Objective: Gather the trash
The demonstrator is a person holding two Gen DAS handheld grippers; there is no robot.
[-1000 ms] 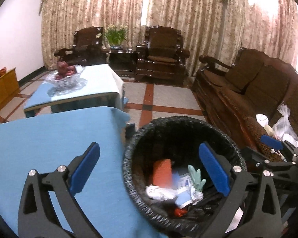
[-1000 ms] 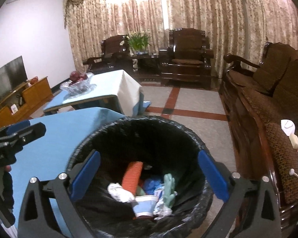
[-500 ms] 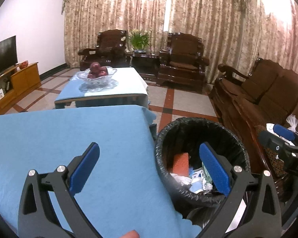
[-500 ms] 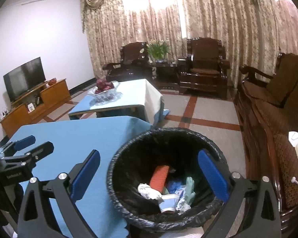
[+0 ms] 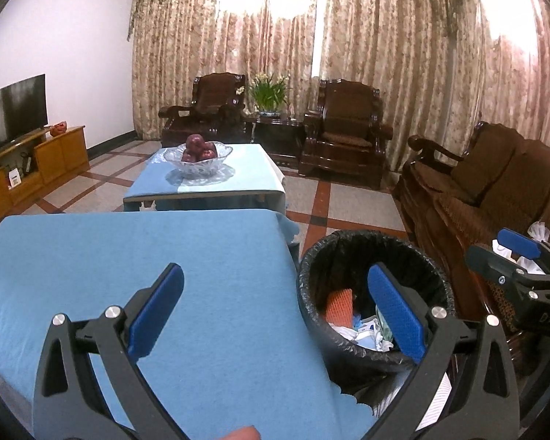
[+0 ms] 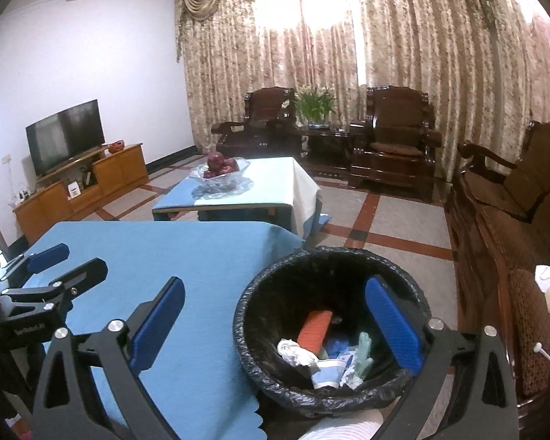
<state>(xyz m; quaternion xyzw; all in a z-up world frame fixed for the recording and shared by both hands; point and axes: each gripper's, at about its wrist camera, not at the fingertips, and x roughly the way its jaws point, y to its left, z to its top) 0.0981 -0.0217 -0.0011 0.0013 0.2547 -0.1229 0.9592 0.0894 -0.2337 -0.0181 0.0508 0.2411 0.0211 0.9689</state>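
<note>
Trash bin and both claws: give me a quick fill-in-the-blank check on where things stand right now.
1. The trash bin is lined with a ____ plastic bag.
2. The left claw and the right claw are both ____, holding nothing.
3. The tablecloth beside the bin is ____ in colour.
4. The glass bowl on the far table holds ____.

Missing words: black; open; blue; red fruit

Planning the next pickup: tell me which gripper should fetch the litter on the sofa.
Right, probably. The right gripper hangs open beside the litter on the sofa; the left gripper, also open, is over the blue table, the bin between.
</note>
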